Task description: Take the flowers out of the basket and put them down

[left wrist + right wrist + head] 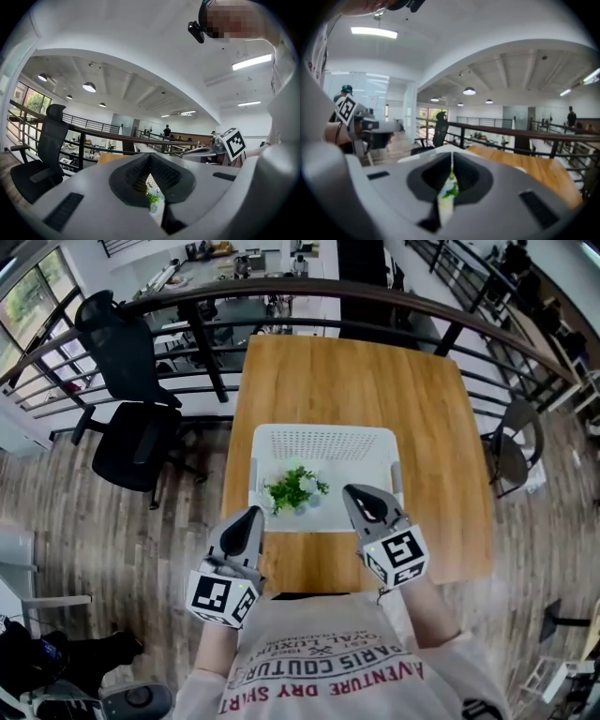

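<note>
A white plastic basket (pixel 323 434) stands on the wooden table (pixel 356 381). A small bunch of green leaves with white and pale blue flowers (pixel 295 489) lies in its near half. My left gripper (pixel 251 515) hovers at the basket's near left corner, shut and holding nothing. My right gripper (pixel 355 492) is over the near right rim, also shut and holding nothing. In the left gripper view the jaws (pixel 150 159) meet at the tips, and the flowers (pixel 153 197) show through the slit below. The right gripper view shows the same: closed tips (pixel 452 157) and flowers (pixel 450 185) behind them.
A black office chair (pixel 131 418) stands left of the table and a round-backed chair (pixel 511 442) stands at its right. A dark curved railing (pixel 281 292) runs past the table's far edge. Bare wood lies beyond the basket and to its right.
</note>
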The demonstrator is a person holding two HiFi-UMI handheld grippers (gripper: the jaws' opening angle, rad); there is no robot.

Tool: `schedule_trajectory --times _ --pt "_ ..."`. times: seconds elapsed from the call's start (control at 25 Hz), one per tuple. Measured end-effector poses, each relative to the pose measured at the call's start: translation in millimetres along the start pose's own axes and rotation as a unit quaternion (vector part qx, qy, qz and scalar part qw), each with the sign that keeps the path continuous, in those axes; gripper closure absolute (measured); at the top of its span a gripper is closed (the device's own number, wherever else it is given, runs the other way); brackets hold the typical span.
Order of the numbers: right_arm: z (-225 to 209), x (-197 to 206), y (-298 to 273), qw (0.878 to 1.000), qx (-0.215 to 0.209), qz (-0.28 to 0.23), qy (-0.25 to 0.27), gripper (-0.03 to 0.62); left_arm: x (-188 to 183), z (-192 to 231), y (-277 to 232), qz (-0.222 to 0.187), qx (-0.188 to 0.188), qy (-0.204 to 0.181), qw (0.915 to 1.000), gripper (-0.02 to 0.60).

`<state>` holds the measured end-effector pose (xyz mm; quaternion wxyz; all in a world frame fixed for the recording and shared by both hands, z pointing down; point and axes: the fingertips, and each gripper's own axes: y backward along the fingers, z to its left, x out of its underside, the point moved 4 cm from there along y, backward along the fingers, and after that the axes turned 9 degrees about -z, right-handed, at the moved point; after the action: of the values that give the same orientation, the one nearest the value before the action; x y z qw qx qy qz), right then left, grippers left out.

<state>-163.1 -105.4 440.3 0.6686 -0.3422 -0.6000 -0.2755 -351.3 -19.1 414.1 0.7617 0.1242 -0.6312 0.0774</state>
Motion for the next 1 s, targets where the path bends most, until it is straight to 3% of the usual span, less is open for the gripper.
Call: schedule_trajectory --times 0.2,0.24,0.32,0.36,0.48,0.72,1.0 --pt "-16 22 -30 0.996 -0.064 0.055 -0.006 0.559 9 8 -8 0.005 -0.003 0.009 0.9999 0.56" --pt "-18 29 -36 0.994 -0.084 0.066 -0.005 0.531 11 10 -10 0.008 -0.007 0.008 0.9999 0.56" --pt "-19 42 -46 0.987 -0.131 0.088 -0.008 0.383 15 15 -12 0.015 -0.02 0.009 0.9997 0.56" --pt "-19 47 -51 0.983 -0.154 0.096 -0.009 0.34 18 18 -14 0.017 -0.026 0.011 0.9994 0.56" --pt "-17 61 -67 0.97 -0.211 0.12 0.013 0.276 24 27 -14 0.025 -0.044 0.017 0.9986 0.56" --pt "-11 106 -91 0.922 -0.314 0.198 0.115 0.203 33 37 -16 0.04 -0.063 0.024 0.9969 0.56" --pt "-6 162 -110 0.872 -0.373 0.271 0.167 0.177 37 47 -18 0.047 -0.092 0.022 0.9944 0.56"
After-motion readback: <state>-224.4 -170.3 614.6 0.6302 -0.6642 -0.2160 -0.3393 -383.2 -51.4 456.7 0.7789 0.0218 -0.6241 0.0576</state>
